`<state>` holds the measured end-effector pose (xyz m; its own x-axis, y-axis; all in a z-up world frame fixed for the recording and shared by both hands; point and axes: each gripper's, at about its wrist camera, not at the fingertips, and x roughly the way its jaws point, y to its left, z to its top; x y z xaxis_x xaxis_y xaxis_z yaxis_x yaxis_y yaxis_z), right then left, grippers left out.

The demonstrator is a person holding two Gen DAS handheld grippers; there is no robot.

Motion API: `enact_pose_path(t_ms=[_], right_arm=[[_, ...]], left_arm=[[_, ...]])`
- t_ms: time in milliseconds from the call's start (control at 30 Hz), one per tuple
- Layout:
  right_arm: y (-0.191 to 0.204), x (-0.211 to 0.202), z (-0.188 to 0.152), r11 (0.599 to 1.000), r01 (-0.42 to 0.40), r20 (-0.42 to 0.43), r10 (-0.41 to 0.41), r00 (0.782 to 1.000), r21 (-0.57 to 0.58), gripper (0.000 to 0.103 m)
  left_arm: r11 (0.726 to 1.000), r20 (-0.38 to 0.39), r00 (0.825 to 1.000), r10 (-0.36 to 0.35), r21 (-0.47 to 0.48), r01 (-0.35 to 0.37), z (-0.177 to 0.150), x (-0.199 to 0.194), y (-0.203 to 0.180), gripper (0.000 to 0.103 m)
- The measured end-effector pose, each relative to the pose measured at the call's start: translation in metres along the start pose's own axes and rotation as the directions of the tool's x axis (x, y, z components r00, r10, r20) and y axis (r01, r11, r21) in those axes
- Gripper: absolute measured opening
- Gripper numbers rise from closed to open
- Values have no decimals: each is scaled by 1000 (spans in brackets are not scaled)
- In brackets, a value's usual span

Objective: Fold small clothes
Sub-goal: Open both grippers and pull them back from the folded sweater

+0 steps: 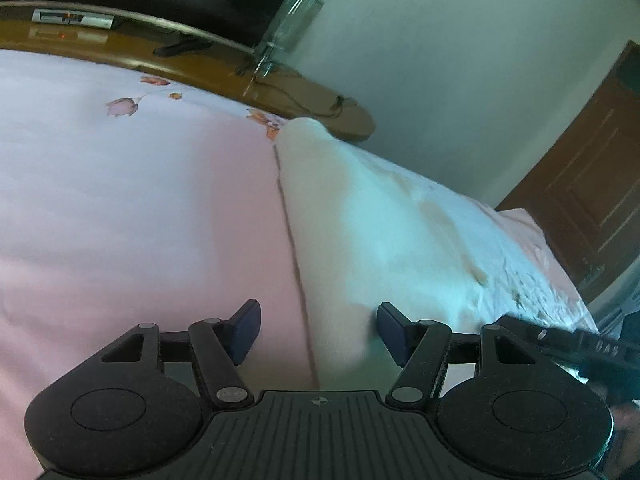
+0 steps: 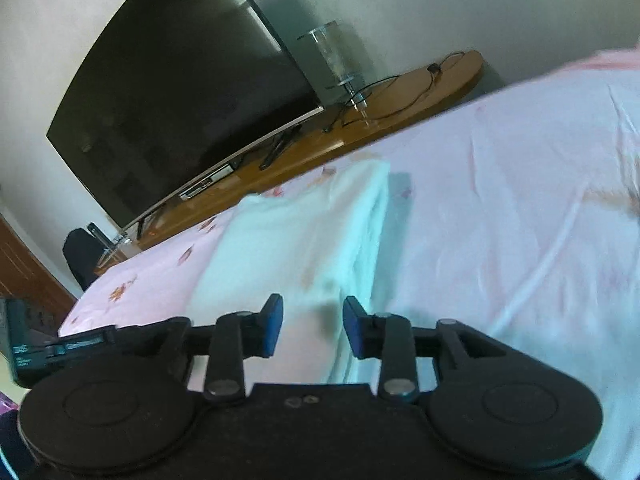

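Left wrist view is showing the left gripper [image 1: 318, 330] standing spread, its blue pads [image 1: 246, 330] apart over the near edge of a white garment [image 1: 360, 216] — nothing pinched. That garment is lying folded into a long, thick strip on the pink floral bedsheet [image 1: 120, 200], running away toward the wooden TV bench [image 1: 224, 68]. From the right wrist, the right gripper [image 2: 313, 326] is hovering partly spread above the same white garment [image 2: 304, 232], pads clear of the cloth. Farther off, a dark television [image 2: 180, 92] is standing on the bench beside a clear glass lamp [image 2: 340, 64].
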<state>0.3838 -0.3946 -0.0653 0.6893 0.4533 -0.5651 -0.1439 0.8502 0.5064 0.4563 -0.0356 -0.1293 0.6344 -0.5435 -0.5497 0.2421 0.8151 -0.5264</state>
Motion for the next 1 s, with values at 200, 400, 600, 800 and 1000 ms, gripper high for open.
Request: enact_pose_path(t_ms=[200,400,600,800,1000], right_arm=[[20,16,-18,992,71,-8,-73,997,-103,6],[14,12,-14,990,107,-8,-108,994,-95,7],[34,14,18,976,139,196,-104,975,-170,11],[14,54,38,966,174,134,-150,980,-190,13],[19,97,72,951,187,148,-154,977,-247,16]], left_arm=[[1000,-20,1000,-3,26,4,-7,-8,-6,64],[992,50,999,13,128,-20,6,-17,-19,64],[986,46,996,72,146,-78,46,24,-28,64],[974,87,984,152,157,-165,82,45,-26,64],[975,27,979,204,84,-206,92,88,-6,81]])
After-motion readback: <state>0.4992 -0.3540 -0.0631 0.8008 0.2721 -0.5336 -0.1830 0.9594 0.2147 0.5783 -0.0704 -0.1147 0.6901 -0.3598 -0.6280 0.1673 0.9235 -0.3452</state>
